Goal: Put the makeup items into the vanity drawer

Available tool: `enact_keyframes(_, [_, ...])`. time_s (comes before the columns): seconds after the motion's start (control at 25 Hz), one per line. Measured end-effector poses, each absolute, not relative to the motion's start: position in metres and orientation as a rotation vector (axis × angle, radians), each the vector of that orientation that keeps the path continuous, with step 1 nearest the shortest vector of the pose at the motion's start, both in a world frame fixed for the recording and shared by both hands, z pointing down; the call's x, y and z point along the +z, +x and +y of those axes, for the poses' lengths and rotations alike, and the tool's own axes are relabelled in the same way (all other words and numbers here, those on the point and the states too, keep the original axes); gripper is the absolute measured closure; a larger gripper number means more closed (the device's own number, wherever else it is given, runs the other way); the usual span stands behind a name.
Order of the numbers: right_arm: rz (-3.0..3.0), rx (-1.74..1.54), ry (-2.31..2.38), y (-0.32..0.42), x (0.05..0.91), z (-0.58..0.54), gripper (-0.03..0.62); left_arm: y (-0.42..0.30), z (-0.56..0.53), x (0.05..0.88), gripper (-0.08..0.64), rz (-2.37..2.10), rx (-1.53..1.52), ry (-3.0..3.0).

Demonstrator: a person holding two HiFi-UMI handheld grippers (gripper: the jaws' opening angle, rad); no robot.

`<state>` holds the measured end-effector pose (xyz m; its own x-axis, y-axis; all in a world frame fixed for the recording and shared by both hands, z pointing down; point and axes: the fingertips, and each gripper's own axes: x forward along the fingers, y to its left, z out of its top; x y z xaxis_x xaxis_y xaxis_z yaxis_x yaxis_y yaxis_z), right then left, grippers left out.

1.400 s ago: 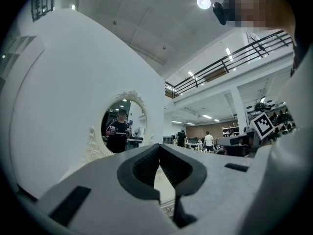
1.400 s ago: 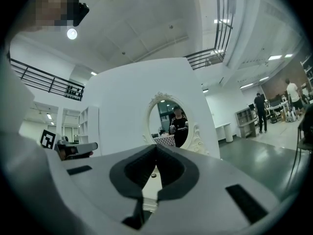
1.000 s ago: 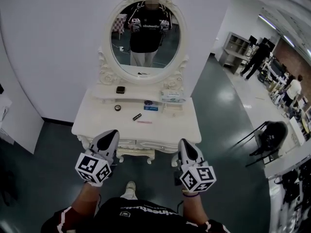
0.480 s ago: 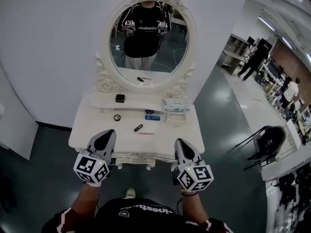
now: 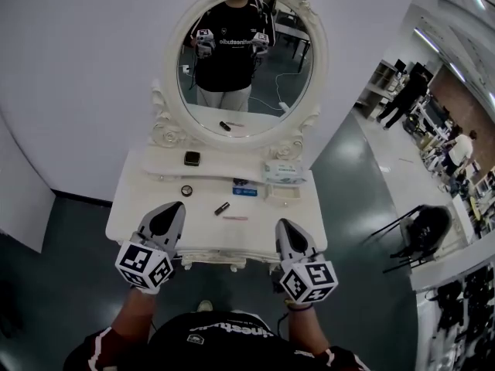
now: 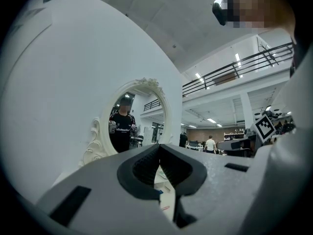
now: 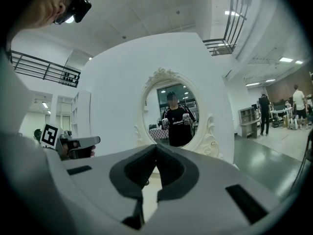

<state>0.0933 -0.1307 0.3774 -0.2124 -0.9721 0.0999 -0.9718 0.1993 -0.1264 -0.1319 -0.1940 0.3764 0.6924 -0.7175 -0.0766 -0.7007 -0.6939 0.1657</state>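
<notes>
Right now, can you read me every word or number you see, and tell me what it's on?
Reflected shirt in the mirror: white print, too blurred to read.
Real shirt: white print, upside down, too blurred.
Blue packet: label too small.
Cubes: black-and-white squares, no words.
Nothing reads clearly.

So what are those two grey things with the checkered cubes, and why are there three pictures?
Those are hand-held grippers, like big tongs. A person holds the left gripper and the right gripper. The cubes are part of them. One picture comes from a camera on the person's head, looking down. The other two come from cameras riding on each gripper, looking along its jaws. Both pairs of jaws are closed and hold nothing. In front stands a white vanity with an oval mirror. On it lie a lipstick, a pink stick, a round jar, a black compact and a tissue pack.
</notes>
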Motion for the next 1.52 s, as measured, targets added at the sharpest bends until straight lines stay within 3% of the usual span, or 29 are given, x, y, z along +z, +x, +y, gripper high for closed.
enact_keyframes(0.64, [2.491, -0.171, -1.862, 0.122, 0.357, -0.208, 0.59, -0.119, -0.242, 0.367, 0.555, -1.297, -0.174, 2.76])
enact_keyframes(0.76, [2.531, -0.151, -1.826, 0.126, 0.355, -0.219, 0.567, -0.112, -0.249, 0.365, 0.555, -1.312, -0.186, 2.754])
enact_keyframes(0.96, [2.624, -0.213, -1.768, 0.123, 0.37, -0.233, 0.417, -0.098, -0.253, 0.368, 0.555, -1.304, -0.164, 2.758])
enact_keyframes(1.52, [2.942, -0.279, -1.769, 0.134, 0.477, -0.278, 0.42, -0.07, -0.263, 0.378, 0.555, -1.291, -0.111, 2.761])
